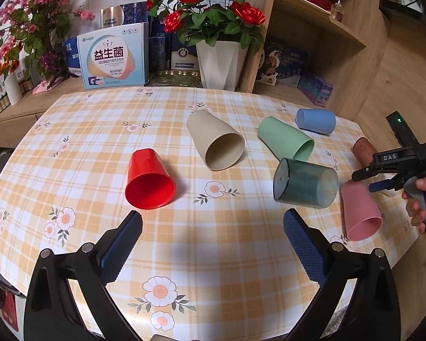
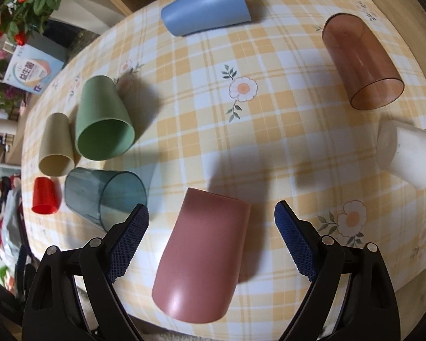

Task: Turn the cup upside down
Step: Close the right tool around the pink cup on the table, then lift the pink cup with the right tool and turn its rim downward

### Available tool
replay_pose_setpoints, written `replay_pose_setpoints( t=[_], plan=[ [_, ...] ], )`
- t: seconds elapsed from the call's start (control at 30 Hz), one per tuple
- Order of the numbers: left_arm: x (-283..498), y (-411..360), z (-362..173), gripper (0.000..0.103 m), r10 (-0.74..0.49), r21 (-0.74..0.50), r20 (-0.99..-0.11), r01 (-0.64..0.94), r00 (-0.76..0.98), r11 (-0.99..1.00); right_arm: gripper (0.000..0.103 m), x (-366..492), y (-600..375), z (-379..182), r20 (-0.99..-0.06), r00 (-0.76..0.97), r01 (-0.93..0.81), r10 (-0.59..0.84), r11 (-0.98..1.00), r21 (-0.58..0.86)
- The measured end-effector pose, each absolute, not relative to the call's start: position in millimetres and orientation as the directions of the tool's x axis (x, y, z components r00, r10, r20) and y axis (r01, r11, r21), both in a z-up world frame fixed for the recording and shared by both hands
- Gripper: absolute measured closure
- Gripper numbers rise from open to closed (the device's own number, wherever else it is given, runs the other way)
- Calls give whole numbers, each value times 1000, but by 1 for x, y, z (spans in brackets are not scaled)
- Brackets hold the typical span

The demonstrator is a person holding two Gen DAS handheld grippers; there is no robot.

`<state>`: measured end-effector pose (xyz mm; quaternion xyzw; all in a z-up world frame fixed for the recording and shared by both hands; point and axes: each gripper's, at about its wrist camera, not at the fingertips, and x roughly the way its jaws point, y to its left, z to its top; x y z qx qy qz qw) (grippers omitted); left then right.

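Observation:
Several cups lie on their sides on the checked tablecloth. In the left wrist view: red cup [image 1: 150,183], beige cup [image 1: 216,140], green cup [image 1: 284,139], blue cup [image 1: 315,120], dark teal clear cup [image 1: 305,183], pink cup [image 1: 359,213]. My left gripper [image 1: 212,224] is open and empty, hovering near the red cup. My right gripper [image 2: 211,218] is open, its fingers on either side of the pink cup [image 2: 201,258], not touching it. The right gripper also shows in the left wrist view [image 1: 363,180], above the pink cup.
A brown clear cup [image 2: 360,59], a white cup [image 2: 406,153], the blue cup [image 2: 206,7], green cup [image 2: 103,119], beige cup [image 2: 56,146], teal cup [image 2: 105,196] and red cup [image 2: 45,196] surround the pink one. Flower vase [image 1: 220,62], boxes [image 1: 113,56] and wooden shelves [image 1: 321,37] stand behind the table.

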<state>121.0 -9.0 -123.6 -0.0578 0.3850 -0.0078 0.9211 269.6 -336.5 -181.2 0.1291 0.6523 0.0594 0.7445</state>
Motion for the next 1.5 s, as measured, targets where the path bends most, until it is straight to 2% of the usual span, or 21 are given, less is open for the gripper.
replay_pose_setpoints(
  t=[0.03, 0.07, 0.3, 0.4, 0.5, 0.9, 1.17, 1.5],
  plan=[
    [121, -9, -125, 6, -61, -113, -709, -28, 702, 993, 18, 270, -336, -183, -957, 138, 83, 254, 960, 267],
    [121, -10, -126, 6, -64, -114, -711, -26, 701, 993, 28, 271, -336, -185, -959, 133, 86, 252, 961, 265],
    [123, -15, -134, 6, -75, -119, -725, -17, 684, 993, 30, 273, -332, -200, -960, 105, 104, 259, 957, 270],
    [123, -16, -135, 6, -78, -121, -728, -16, 681, 993, 35, 273, -330, -205, -961, 91, 106, 260, 957, 269],
    [124, -17, -137, 6, -80, -122, -735, -16, 673, 992, 46, 272, -330, -208, -960, 86, 108, 268, 955, 276],
    [122, -19, -140, 6, -67, -122, -740, -35, 670, 992, 47, 236, -346, -189, -916, 235, 75, 325, 933, 351],
    [118, -23, -139, 6, -58, -126, -729, -52, 682, 991, 47, 185, -342, -164, -865, 420, -74, 273, 961, 267],
    [114, -35, -135, 6, -63, -123, -716, -37, 695, 992, 48, 140, -375, -138, -788, 576, -63, 217, 973, 222]
  ],
)
